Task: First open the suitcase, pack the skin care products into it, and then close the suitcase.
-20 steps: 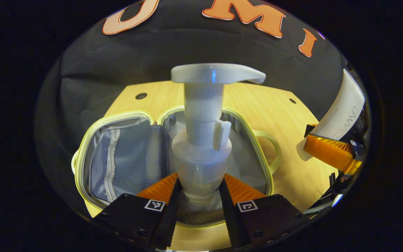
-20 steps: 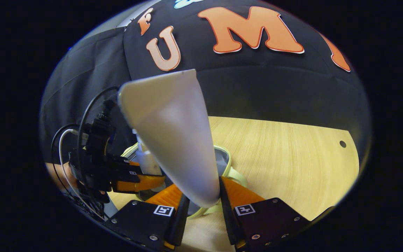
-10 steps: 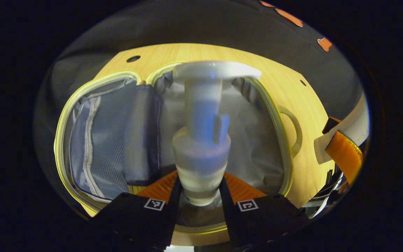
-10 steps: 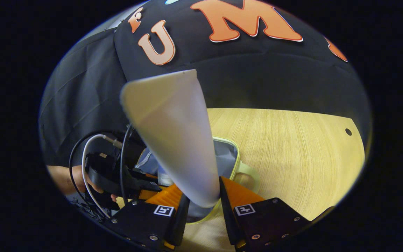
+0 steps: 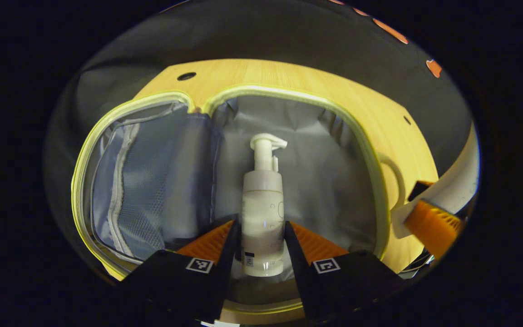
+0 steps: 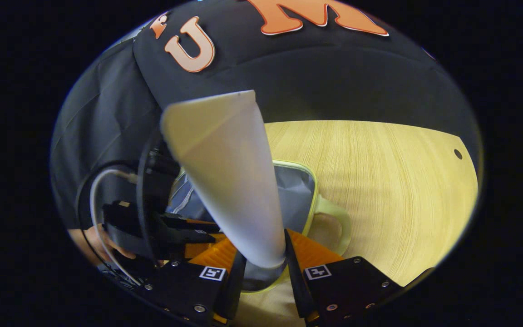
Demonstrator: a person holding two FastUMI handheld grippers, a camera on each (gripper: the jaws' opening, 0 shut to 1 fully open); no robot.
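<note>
Your left gripper (image 5: 261, 234) hangs over the open suitcase (image 5: 370, 159), its fingers spread wider than the pump bottle (image 5: 262, 213), which lies on its side on the grey lining of the right-hand half, pump head pointing to 12 o'clock. No pad seems to press on it, so I judge the bottle is lying free in the case. At 9 o'clock is the other half with its mesh pocket (image 5: 134, 181). At 3 o'clock, in the left gripper view, your right gripper (image 5: 431, 225) waits by the handle side. Your right gripper (image 6: 261, 265) pinches the cap end of a white tube (image 6: 225, 168), held upright over the case's near corner. The packing step is in hand: the tube wants lowering beside the bottle, laid flat so the lid can close.
</note>
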